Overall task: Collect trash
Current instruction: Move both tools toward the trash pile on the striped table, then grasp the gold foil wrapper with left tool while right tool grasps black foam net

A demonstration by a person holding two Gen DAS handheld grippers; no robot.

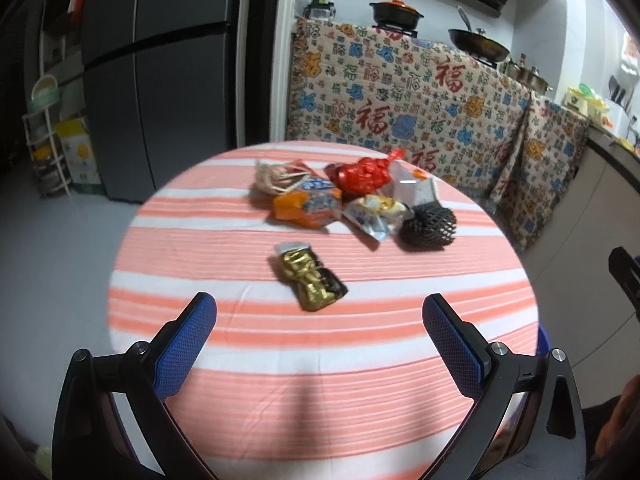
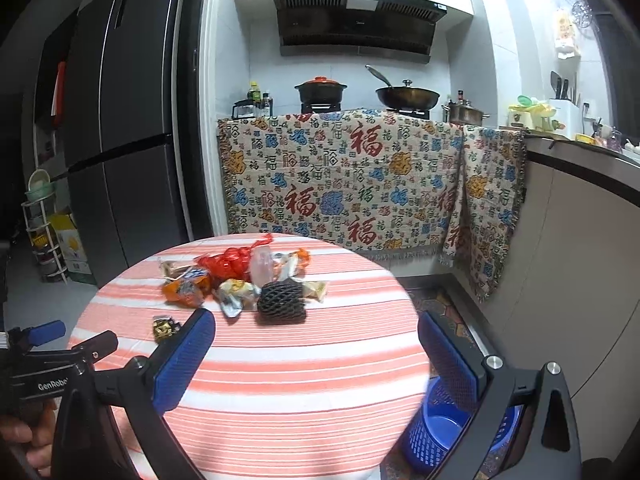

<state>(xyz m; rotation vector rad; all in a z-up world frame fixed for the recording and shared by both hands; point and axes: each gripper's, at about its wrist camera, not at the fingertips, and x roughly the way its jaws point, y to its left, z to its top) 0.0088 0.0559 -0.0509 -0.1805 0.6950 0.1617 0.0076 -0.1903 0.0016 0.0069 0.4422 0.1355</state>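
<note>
Left wrist view: the left gripper (image 1: 319, 312), jaws wide and empty, hovers just short of the gold wrapper (image 1: 310, 282), apart from the trash pile (image 1: 352, 196); judged next, a descent and pinch. The right gripper (image 2: 316, 336) waits spread, the blue basket (image 2: 436, 428) below the table (image 2: 280, 380).

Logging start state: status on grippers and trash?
Left gripper open, empty. Right gripper open, empty. Gold wrapper nearest; rest piled behind. Bin right of table. Nothing blocking.

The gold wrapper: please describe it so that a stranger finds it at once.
Look at the round table with the striped cloth. The trash pile lies at its far side; the gold wrapper lies alone, nearer the left claw. It is the only shiny gold and black piece.
</note>
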